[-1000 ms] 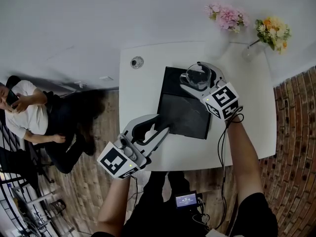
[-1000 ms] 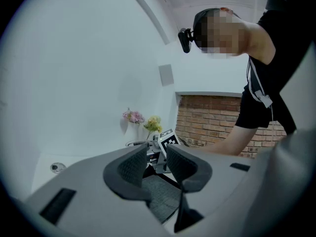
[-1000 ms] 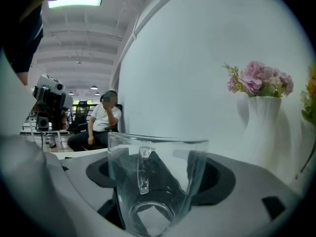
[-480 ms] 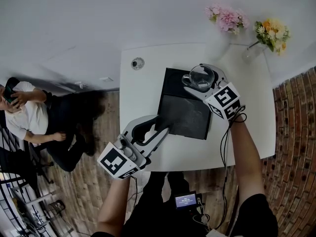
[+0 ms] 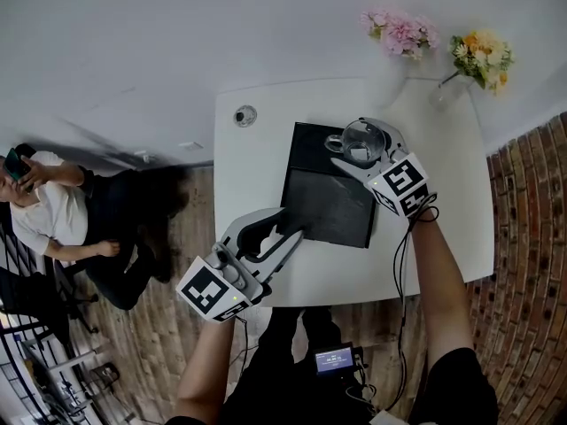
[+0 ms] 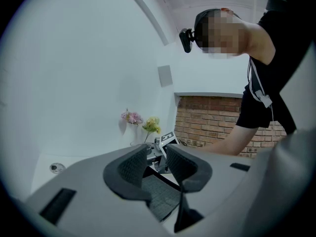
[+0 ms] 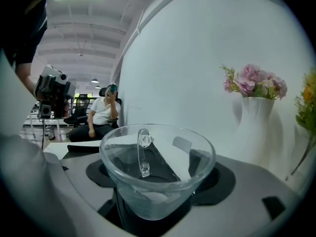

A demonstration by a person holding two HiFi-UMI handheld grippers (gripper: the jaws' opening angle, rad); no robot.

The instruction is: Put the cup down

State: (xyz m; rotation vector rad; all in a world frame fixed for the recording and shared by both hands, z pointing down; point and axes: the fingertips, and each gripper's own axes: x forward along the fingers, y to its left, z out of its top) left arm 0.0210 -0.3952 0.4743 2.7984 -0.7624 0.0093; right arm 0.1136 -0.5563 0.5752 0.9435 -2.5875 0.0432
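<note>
1. Now the right claw (image 5: 356, 145) grips a clear glass cup (image 5: 361, 140), its two jaws spread wide around the lower body of the cup.
2. Seen from the right gripper view, the cup (image 7: 157, 157) stands upright between the dark pads of the right claw (image 7: 158, 176), rim up. Its handle shows through the glass on the side away from the camera.
3. From the head view, the cup is over the far right corner of a black mat (image 5: 323, 206). Whether its base touches the mat cannot be told.
4. That mat lies on a white table (image 5: 257, 166), roughly in the middle of it.
5. At the near left edge of the mat is the left claw (image 5: 292, 221), pointing toward the far right.
6. Its jaws stand apart in the left gripper view, and nothing is between them (image 6: 155, 169); only the mat and the other gripper show beyond the gap.
7. Along the far right edge of the table stand pink flowers (image 5: 399, 32) and yellow flowers (image 5: 483, 56), side by side.
8. A small round metal object (image 5: 245, 113) sits at the far left corner of the table, well apart from the mat.
9. Off the table to the left, a seated person (image 5: 53, 215) in a white shirt is visible.
</note>
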